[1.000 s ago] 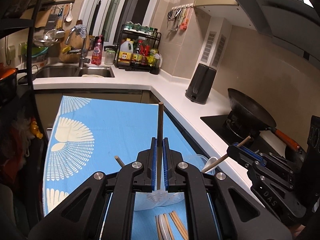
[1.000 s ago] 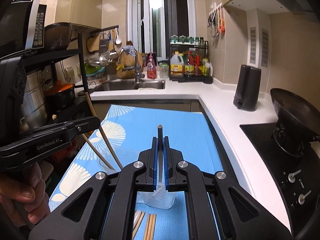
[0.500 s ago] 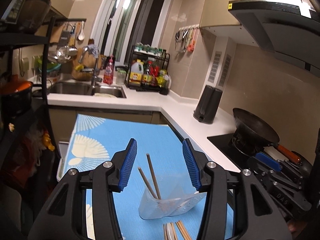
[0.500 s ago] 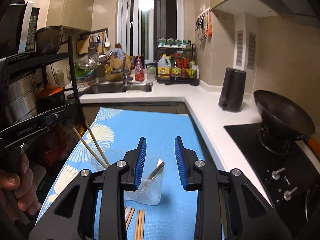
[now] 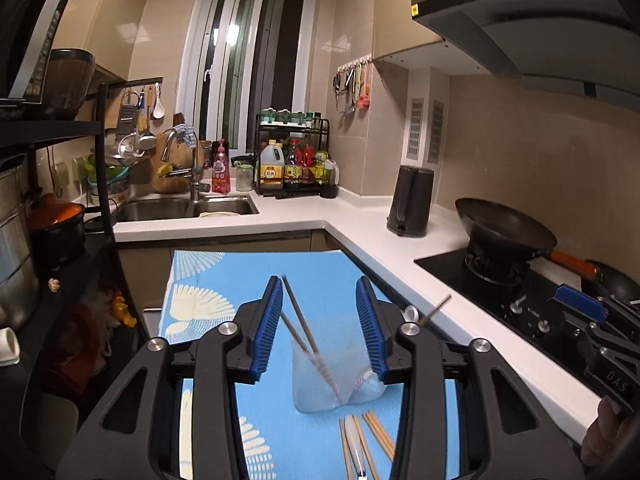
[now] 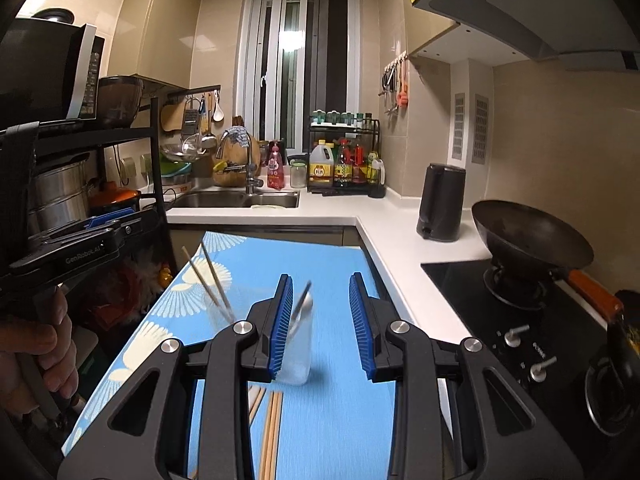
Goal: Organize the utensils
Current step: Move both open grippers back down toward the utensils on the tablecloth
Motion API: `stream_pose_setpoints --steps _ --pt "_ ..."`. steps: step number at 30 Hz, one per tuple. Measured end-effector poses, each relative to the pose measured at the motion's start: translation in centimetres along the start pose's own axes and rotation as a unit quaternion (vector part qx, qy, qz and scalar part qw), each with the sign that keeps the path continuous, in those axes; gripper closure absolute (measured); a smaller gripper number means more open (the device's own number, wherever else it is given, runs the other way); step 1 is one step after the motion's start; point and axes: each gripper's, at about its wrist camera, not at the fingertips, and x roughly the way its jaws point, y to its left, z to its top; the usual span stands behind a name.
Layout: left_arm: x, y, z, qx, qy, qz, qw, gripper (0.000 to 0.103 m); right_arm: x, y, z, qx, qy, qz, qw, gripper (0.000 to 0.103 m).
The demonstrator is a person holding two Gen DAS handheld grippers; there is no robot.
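Legibly marked "GenRobot.AI" on left gripper (image 6: 108, 220), "DAS" on right gripper (image 5: 580, 308); both jaws apart, nothing clamped, left recently narrowing over chopsticks (image 5: 304, 328).

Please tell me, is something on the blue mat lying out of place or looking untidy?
Yes. Several loose chopsticks lie flat on the blue mat before the clear cups, while others already stand inside them. Nothing looks spilled or damaged.

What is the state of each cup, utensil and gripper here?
Left gripper: open, empty; jaws have just been closing slightly.
Right gripper: open, empty; jaws have just been opening.
Left cup: upright, holds two chopsticks.
Right cup: upright, holds one blurred utensil.
Loose chopsticks: lying flat on mat.
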Motion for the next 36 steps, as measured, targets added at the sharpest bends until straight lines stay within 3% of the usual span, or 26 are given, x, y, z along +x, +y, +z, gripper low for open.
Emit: stream_pose_setpoints --steps 3,4,5,12,15,19,22,27,36 --pt "-1.0 -0.6 -2.1 0.005 0.018 0.000 0.9998 0.083 -1.0 -0.3 -1.9 0.006 0.010 0.010 1.000 0.083" --pt "-1.3 -0.8 -2.9 0.007 0.025 0.000 0.9997 0.086 -1.1 -0.3 -2.5 0.006 0.014 0.019 1.000 0.095" --pt "-1.7 -1.1 -3.7 0.009 0.033 -0.002 0.9994 0.088 -1.4 -0.2 -3.2 0.005 0.018 0.025 1.000 0.099" --pt "-4.3 -2.3 -9.3 0.007 0.076 -0.010 0.9970 0.090 -1.5 -0.1 -9.3 0.035 0.066 0.061 0.995 0.097" --pt "-4.9 -2.2 -12.6 -0.024 0.099 -0.014 0.9947 0.090 -0.8 0.6 -13.0 0.037 0.100 0.071 0.992 0.097" --pt "-5.1 -2.0 -18.2 -0.063 0.136 -0.004 0.9887 0.090 0.7 1.5 -17.5 0.044 0.151 0.079 0.984 0.096" --pt "-4.4 -2.5 -21.5 -0.058 0.175 -0.002 0.9828 0.090 1.6 2.0 -19.6 0.043 0.172 0.082 0.981 0.096" --pt "-3.9 -2.4 -22.2 -0.046 0.172 -0.004 0.9840 0.090 2.8 2.3 -21.4 0.055 0.193 0.089 0.976 0.096" --pt "-3.3 -2.4 -23.3 -0.067 0.193 -0.016 0.9788 0.090 3.7 3.1 -22.9 0.042 0.214 0.090 0.972 0.096"
